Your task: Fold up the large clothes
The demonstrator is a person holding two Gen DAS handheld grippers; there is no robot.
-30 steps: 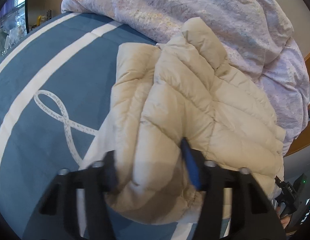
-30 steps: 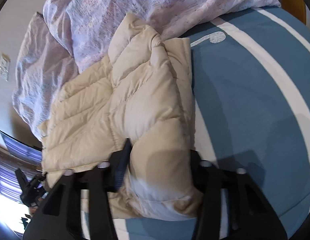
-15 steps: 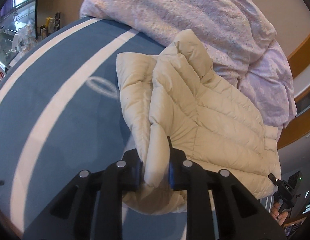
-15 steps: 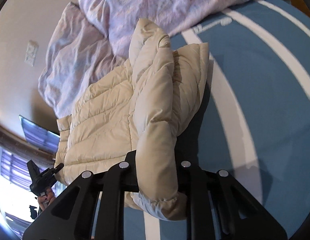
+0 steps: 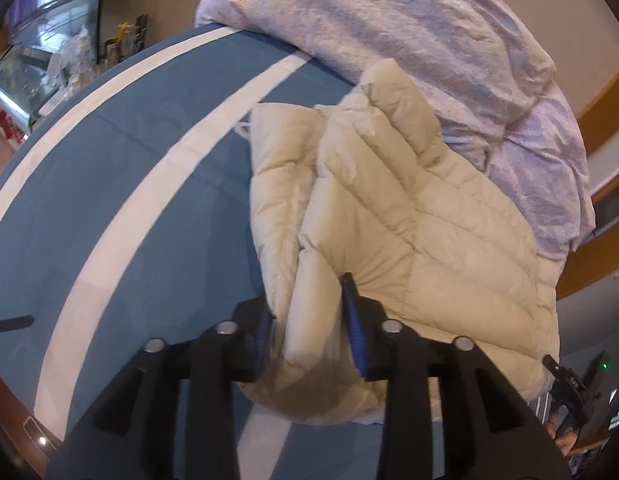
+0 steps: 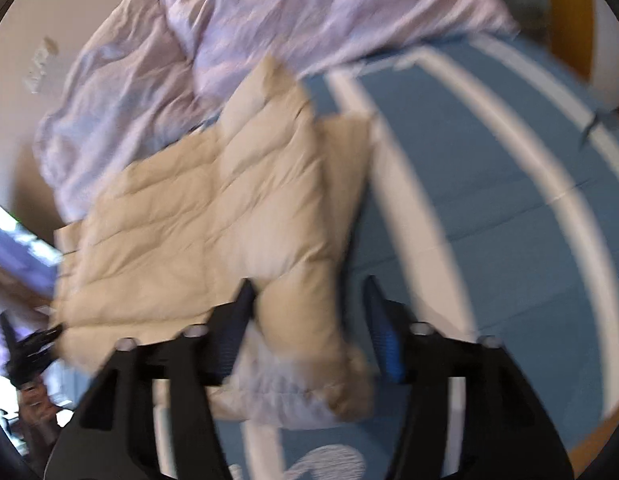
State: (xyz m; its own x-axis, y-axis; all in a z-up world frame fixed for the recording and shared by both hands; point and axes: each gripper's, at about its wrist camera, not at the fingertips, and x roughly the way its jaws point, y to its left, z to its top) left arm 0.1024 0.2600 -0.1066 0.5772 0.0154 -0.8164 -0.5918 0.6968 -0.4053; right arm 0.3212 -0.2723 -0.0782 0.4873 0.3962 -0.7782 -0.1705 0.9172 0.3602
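We note a cream quilted puffer jacket (image 5: pixel 409 216) lying on the bed (image 5: pixel 121 200), which is covered in blue fabric with broad white stripes. The jacket rests toward the bed's far edge, its far end touching a heap of crumpled lilac bedding (image 5: pixel 449 40) piled along that edge. No container shows in either view; the bed alone carries the jacket. The garment is partly folded, with one padded panel laid over the body and a narrower strip exposed alongside it. Left tool (image 5: pixel 309 328): jaws have just been opening; a rolled fold of the jacket's near hem sits between the blue pads, the right pad close against the fabric and the left just beside it, and we cannot tell whether they press. Right tool (image 6: pixel 309 320): jaws have just been opening and now stand wide; a sleeve-like fold lies between them, close to the left pad, with a plain gap to the right pad. The right wrist view is motion-blurred. At each view's lower outer corner the other tool and a hand appear faintly.
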